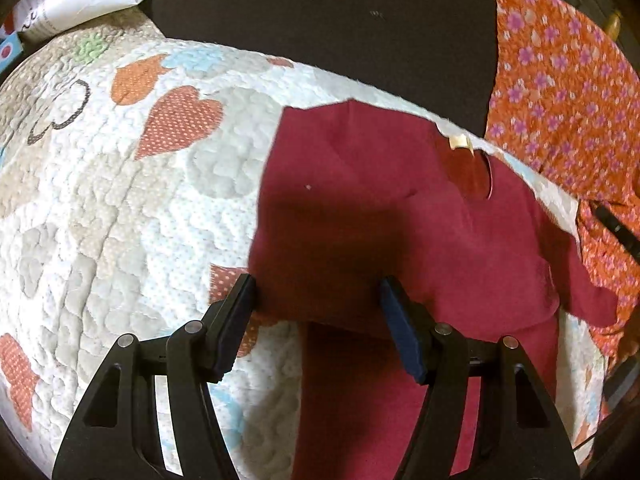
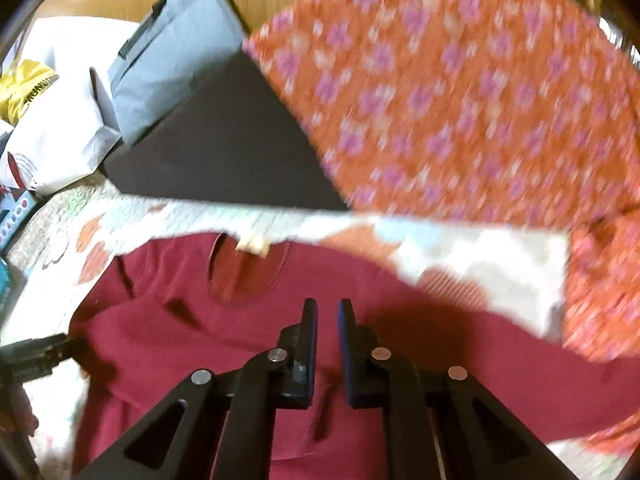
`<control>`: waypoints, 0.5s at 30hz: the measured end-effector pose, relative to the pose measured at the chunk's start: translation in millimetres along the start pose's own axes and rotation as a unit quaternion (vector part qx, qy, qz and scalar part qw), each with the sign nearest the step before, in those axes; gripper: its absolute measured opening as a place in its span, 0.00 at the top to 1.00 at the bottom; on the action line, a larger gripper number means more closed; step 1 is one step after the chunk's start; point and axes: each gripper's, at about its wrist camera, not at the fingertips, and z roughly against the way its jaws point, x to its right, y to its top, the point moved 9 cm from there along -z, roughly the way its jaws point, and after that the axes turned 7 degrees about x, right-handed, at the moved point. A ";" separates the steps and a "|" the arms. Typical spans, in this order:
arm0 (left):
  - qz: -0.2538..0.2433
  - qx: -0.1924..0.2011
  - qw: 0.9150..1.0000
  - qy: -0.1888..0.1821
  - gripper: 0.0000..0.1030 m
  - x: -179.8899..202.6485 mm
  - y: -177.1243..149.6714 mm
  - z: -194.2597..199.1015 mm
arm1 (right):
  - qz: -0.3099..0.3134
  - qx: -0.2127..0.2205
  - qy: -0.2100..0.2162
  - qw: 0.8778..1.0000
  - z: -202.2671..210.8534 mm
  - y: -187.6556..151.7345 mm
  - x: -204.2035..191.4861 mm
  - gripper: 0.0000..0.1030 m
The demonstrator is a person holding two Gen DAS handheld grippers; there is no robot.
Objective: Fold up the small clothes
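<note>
Dark red cotton t-shirt [image 1: 360, 216] lies flat on the quilted heart-print bedcover [image 1: 120, 200]. Left hand-held gripper [image 1: 316, 300] gapes over its folded edge; right hand-held gripper [image 2: 327, 320] looks pinched closed, empty. Risk: that fold slipping loose if grabbed shallow.

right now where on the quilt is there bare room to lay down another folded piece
Free: the wide stretch of heart-print quilt beside the red shirt, running up to the black cushion. Crowded: the shirt's other side, where the orange floral cloth overlaps the quilt, and the bags past the far corner.
</note>
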 end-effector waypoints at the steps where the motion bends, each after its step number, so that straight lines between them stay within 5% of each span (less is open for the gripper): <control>1: -0.004 -0.001 1.000 0.001 0.37 1.7 -0.1 -0.5 | -0.008 -0.005 0.006 1.000 0.6 -0.9 3.9 0.91; 4: -0.012 0.004 1.000 0.001 0.37 7.1 1.4 1.1 | -0.045 -0.049 0.052 0.996 -3.8 -24.9 8.8 0.90; 8: -0.013 0.003 1.000 0.001 0.37 7.7 1.7 -0.9 | -0.087 -0.108 0.064 0.988 -16.9 -71.3 13.8 0.59; 14: -0.006 0.001 1.000 0.001 0.37 6.6 2.4 -3.8 | -0.113 -0.146 0.099 0.978 -41.5 -102.7 -5.7 0.61; 15: -0.006 0.001 1.000 0.001 0.37 6.0 2.9 -3.2 | -0.106 -0.148 0.100 0.978 -46.1 -104.2 -11.6 0.82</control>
